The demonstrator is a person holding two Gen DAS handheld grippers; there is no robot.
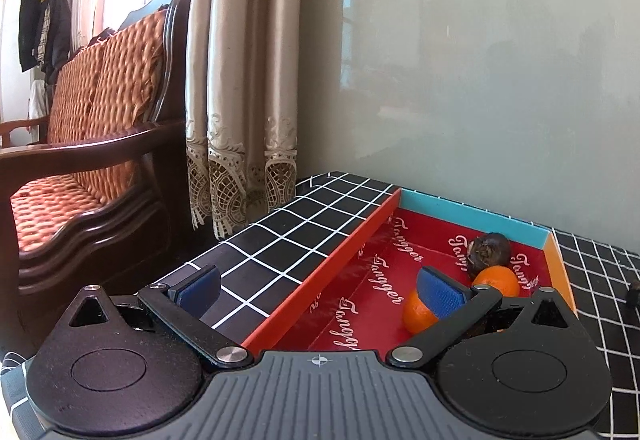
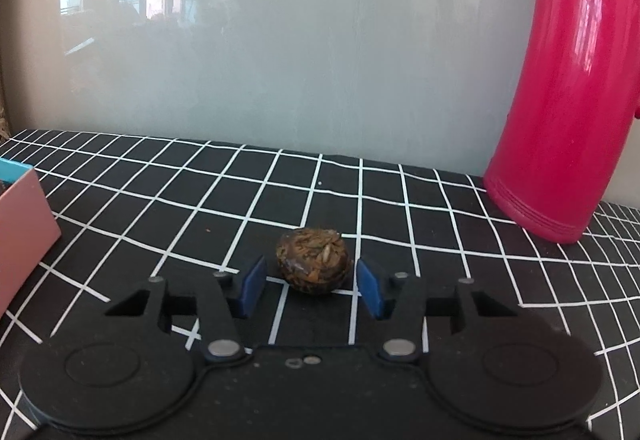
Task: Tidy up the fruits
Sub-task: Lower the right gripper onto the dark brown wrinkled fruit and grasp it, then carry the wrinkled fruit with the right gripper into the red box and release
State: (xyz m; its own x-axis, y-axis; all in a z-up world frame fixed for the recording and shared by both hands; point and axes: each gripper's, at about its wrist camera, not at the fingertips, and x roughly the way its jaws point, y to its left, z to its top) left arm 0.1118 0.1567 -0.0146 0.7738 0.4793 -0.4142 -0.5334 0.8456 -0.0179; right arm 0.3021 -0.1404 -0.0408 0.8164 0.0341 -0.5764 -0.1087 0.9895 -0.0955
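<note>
A brown, rough-skinned fruit (image 2: 314,261) sits on the black checked surface (image 2: 400,208), out in the open and apart from the others, which is presumably why it is the one being fetched. The right gripper (image 2: 312,286) is set around it: its blue pads (image 2: 253,286) stand on either side with a small gap to the skin, so the jaws are not yet pressing, though they are narrowed enough that little closing is left. The low, forward-tilted approach keeps the pads level with the fruit's widest part.

The red tray (image 1: 276,314) lies to the left; its pink outer wall shows at the edge of the right wrist view. Inside it, gathered toward the far right corner, are another brown fruit (image 1: 489,254) and two oranges (image 1: 498,280), so the tray looks like the collecting place. The left gripper (image 1: 320,290) hovers wide open and empty, straddling the tray's near-left wall, one pad over the cloth and one inside, perhaps to steady the tray. A tall pink jug (image 2: 568,100) stands at the back right, well clear.
</note>
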